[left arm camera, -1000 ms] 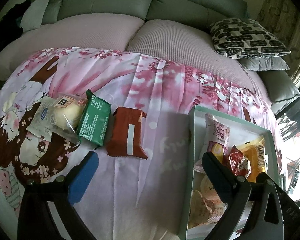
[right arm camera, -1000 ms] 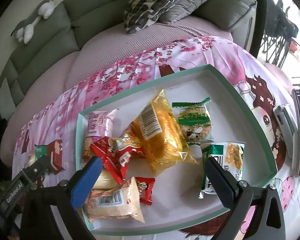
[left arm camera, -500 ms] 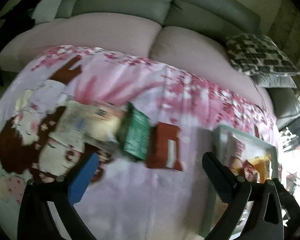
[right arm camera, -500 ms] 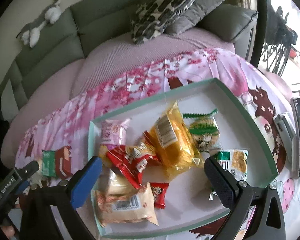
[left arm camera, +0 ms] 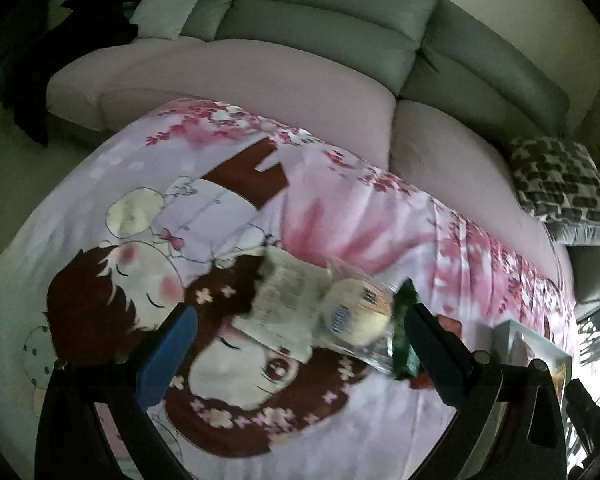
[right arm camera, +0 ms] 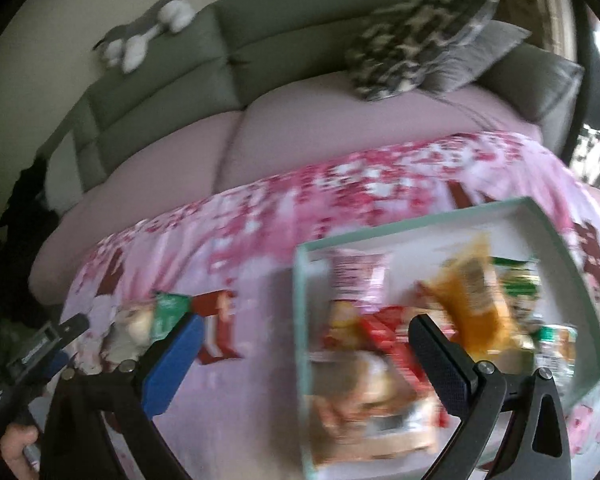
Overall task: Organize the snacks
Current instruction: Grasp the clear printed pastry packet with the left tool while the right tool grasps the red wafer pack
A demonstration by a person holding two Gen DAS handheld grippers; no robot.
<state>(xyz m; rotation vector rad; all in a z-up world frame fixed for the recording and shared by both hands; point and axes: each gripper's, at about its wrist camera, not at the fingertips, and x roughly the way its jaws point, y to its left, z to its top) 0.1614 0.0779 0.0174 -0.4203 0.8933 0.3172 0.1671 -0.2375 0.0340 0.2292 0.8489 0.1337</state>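
My left gripper (left arm camera: 300, 356) is open and empty, low over the printed pink cloth. A clear-wrapped bun packet (left arm camera: 324, 316) lies between its fingers. A green packet (left arm camera: 402, 336) and a red packet (left arm camera: 448, 322) are partly hidden by its right finger. My right gripper (right arm camera: 304, 356) is open and empty over the left rim of the mint-edged tray (right arm camera: 300, 320). The tray holds several snacks: a pink packet (right arm camera: 356, 276), an orange bag (right arm camera: 476, 304), a red packet (right arm camera: 384, 328) and a pale bun packet (right arm camera: 372, 408). The right wrist view is blurred.
A grey sofa (left arm camera: 320, 28) with pink seat covers lies behind the cloth. Patterned cushions (right arm camera: 416, 36) sit at its right end and a plush toy (right arm camera: 148, 28) lies on the backrest. The left gripper's body (right arm camera: 28, 356) shows at the lower left of the right wrist view.
The left gripper has swung left, so the bun packet now lies between its fingers and the tray sits at the far right. The right gripper has also shifted left, toward the tray's left rim.
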